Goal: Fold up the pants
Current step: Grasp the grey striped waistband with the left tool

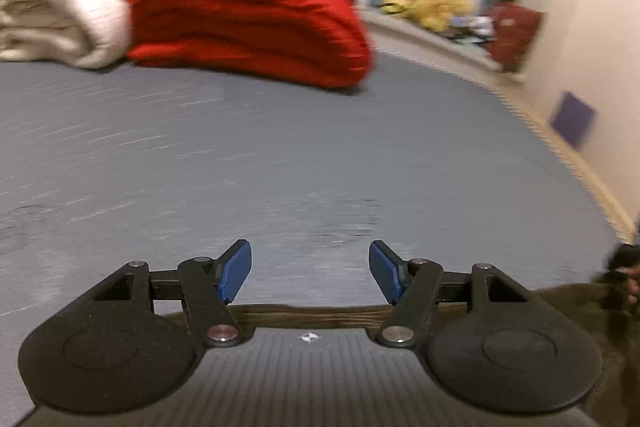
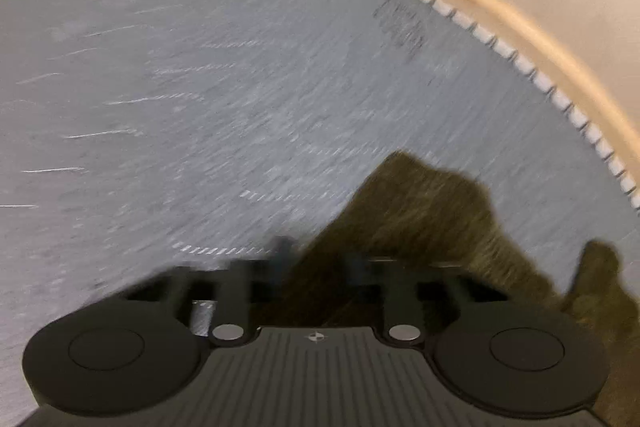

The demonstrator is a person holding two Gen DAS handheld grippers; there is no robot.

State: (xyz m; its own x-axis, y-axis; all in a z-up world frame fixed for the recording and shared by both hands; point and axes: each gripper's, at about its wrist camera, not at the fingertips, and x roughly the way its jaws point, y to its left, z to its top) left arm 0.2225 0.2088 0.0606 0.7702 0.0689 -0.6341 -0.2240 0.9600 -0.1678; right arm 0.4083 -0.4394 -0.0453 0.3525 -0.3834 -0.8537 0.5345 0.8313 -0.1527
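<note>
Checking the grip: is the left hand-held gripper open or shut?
Open. The left hand-held gripper shows its blue pads spread apart, with only grey mat between.

Right tongs [image 2: 316,259]: smeared by motion; we cannot see how the fingertips stand, nor whether they pinch the pants [image 2: 420,211].
Pants: in the left wrist view only a brown strip shows behind the left tongs [image 1: 310,269]; the rest is cut off.
Clutter beyond the red blanket [image 1: 248,23]: too blurred for us to name.
</note>
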